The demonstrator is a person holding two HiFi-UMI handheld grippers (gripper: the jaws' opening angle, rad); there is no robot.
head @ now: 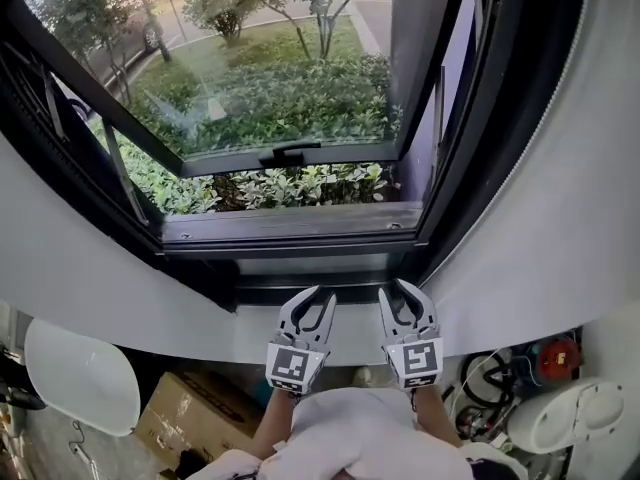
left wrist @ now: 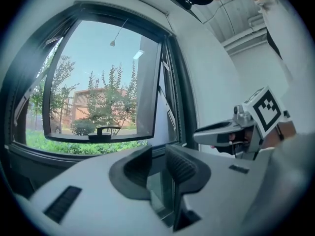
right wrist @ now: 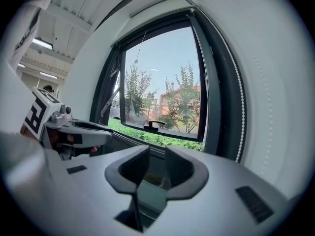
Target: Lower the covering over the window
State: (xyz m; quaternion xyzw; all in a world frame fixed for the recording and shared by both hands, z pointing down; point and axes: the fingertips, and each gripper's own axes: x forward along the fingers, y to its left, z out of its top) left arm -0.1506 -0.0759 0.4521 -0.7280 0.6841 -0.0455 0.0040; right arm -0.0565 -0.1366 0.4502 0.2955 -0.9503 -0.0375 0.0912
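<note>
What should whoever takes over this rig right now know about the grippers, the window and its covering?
Left gripper: jaws apart, nothing between them, pointing at the window.
Right gripper: jaws apart, empty, alongside the left one.
Window: sash pushed open outward, glass bare; no covering shows over it in any view.
Bead chain: runs down the right side of the frame, neither gripper on it.
Done: nothing visible yet.
Left: probably take the chain, likely with the right gripper since it is nearer, and draw the covering down.
</note>
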